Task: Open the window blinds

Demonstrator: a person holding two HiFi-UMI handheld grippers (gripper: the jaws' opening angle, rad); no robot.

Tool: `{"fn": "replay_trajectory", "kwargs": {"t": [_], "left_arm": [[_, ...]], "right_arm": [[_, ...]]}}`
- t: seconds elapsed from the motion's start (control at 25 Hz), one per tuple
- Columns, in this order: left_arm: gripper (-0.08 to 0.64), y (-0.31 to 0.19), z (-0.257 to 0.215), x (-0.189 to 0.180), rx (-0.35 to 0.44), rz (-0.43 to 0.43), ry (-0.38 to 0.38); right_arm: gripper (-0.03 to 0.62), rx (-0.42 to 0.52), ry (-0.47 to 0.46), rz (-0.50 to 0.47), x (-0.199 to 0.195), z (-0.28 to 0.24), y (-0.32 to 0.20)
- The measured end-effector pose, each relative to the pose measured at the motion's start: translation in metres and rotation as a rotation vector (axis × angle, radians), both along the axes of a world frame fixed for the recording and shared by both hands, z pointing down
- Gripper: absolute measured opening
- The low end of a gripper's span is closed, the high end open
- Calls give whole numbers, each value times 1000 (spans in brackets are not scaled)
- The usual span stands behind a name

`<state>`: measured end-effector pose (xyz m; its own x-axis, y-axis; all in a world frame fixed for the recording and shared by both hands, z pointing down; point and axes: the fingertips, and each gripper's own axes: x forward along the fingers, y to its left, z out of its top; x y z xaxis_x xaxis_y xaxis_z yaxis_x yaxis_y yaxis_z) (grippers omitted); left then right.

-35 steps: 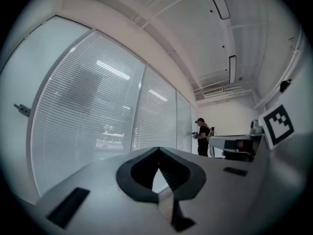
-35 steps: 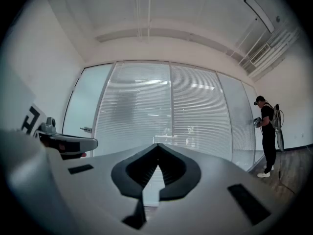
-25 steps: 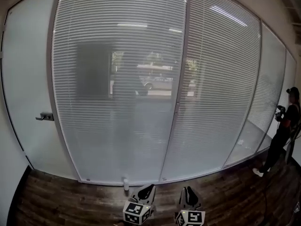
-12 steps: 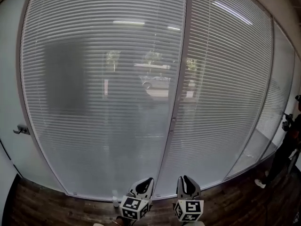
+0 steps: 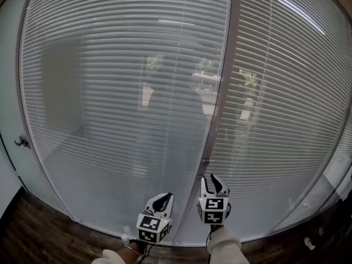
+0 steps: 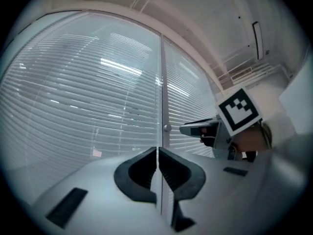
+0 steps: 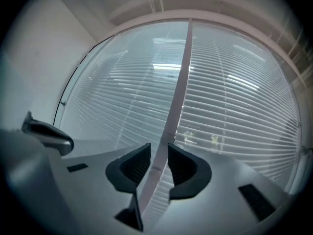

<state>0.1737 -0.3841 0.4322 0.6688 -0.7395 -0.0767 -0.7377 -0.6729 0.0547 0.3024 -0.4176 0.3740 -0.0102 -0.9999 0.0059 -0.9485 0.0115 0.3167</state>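
Closed white slatted blinds (image 5: 121, 92) hang behind glass panes on both sides of a pale vertical frame post (image 5: 220, 92). A small round knob (image 5: 205, 161) sits on the post, and shows in the left gripper view as the knob (image 6: 167, 128). My right gripper (image 5: 212, 180) points level at the post just below the knob. Its jaws are opening, and nothing is between them (image 7: 159, 148). My left gripper (image 5: 163, 198) is lower and to the left, jaws shut and empty (image 6: 157, 151). Neither gripper touches the glass.
A door handle (image 5: 22, 142) sticks out at the far left edge. Dark wood floor (image 5: 33, 230) runs along the base of the glass. A small white object (image 5: 125, 238) stands on the floor by the bottom rail. The person's sleeves show at the bottom edge.
The view has closed in on the blinds. Both grippers have moved forward and up toward the frame post. The person at the far right has gone out of view.
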Motion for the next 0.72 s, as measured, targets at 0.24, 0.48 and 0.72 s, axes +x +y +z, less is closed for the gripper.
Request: {"fn": "replay_trajectory", "kwargs": {"t": [0.24, 0.48, 0.72], "left_arm": [[2, -45, -15, -10, -9, -32, -40], [2, -66, -23, -34, 7, -33, -61], [2, -69, -19, -40, 22, -29, -53]], "right_arm": [[123, 4, 18, 19, 12, -11, -62], [124, 4, 48, 54, 14, -9, -81], [124, 35, -167, 91, 21, -11, -83]]}}
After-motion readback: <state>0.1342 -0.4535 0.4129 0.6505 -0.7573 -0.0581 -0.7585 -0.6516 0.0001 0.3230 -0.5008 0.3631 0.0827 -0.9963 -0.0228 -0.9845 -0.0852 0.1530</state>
